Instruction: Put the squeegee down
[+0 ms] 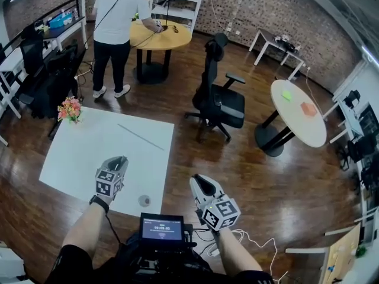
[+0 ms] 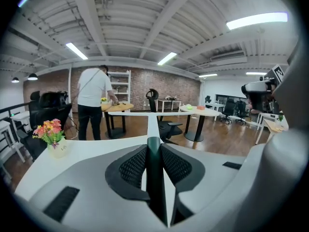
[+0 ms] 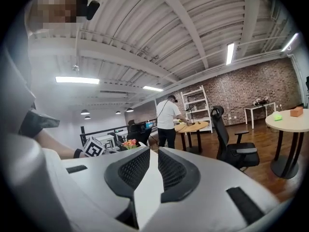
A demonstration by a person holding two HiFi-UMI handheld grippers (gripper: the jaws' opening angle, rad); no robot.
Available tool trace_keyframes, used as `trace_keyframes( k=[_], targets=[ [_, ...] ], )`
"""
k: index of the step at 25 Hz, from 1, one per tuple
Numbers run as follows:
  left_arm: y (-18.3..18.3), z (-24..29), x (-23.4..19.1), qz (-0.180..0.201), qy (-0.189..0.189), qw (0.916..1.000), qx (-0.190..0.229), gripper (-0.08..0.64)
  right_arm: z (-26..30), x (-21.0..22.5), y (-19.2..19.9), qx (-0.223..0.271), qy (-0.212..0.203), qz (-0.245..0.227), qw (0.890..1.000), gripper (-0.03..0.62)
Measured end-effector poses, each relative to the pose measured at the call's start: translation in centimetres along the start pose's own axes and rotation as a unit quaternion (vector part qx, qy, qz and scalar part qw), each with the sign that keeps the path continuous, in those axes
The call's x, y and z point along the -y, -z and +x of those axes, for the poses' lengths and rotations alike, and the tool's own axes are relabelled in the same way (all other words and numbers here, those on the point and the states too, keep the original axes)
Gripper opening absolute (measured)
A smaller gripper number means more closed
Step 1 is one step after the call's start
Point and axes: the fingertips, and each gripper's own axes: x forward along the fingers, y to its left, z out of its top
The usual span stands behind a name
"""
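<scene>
White table [image 1: 83, 152] takes the lower left of the head view, and a black office chair [image 1: 216, 96] stands near its far right corner. The left gripper [image 1: 121, 158] is over the near part of the table, its jaws clamped on the dark handle of the squeegee [image 2: 153, 158], whose thin blade lies crosswise ahead, over the tabletop. The right gripper [image 1: 198, 181] is beside the table, jaws slightly apart with nothing between. A small flower pot [image 1: 69, 109] sits on the table's far left corner.
</scene>
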Motion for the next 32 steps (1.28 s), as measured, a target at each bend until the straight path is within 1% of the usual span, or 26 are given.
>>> trace_keyframes(
  k=[5, 8, 11, 15, 19, 25, 29, 32],
  targets=[
    [2.0, 5.8, -2.8, 0.016, 0.013, 0.9991, -0.036, 0.095, 4.1, 0.8, -0.1, -0.011, 0.005, 0.013, 1.0, 0.083],
    [4.2, 9.3, -4.3, 0.027, 0.023, 0.9971, -0.067, 0.095, 6.0, 1.6, 0.0, -0.018, 0.014, 0.016, 1.0, 0.083],
    [6.0, 12.6, -5.8, 0.035, 0.03, 0.9948, -0.091, 0.095, 7.7, 2.6, 0.5, -0.023, 0.024, 0.029, 0.999, 0.083],
    [7.4, 16.0, -6.2, 0.028, 0.05, 0.9918, -0.114, 0.095, 9.1, 3.7, 2.1, -0.042, 0.038, 0.033, 0.998, 0.083],
    [9.2, 19.3, -6.9, 0.023, 0.052, 0.9893, -0.135, 0.095, 10.3, 4.9, 2.7, -0.058, 0.05, 0.036, 0.996, 0.083],
    [11.4, 21.7, -6.9, 0.003, 0.055, 0.9848, -0.165, 0.095, 11.7, 6.0, 3.4, -0.071, 0.056, 0.039, 0.995, 0.083],
    [12.8, 22.2, -7.7, -0.01, 0.035, 0.9812, -0.189, 0.097, 12.7, 6.0, 3.2, -0.069, 0.053, 0.039, 0.995, 0.083],
    [12.6, 22.3, -6.9, -0.013, 0.049, 0.9801, -0.192, 0.097, 13.1, 5.9, 3.4, -0.069, 0.048, 0.042, 0.996, 0.083]
  ],
)
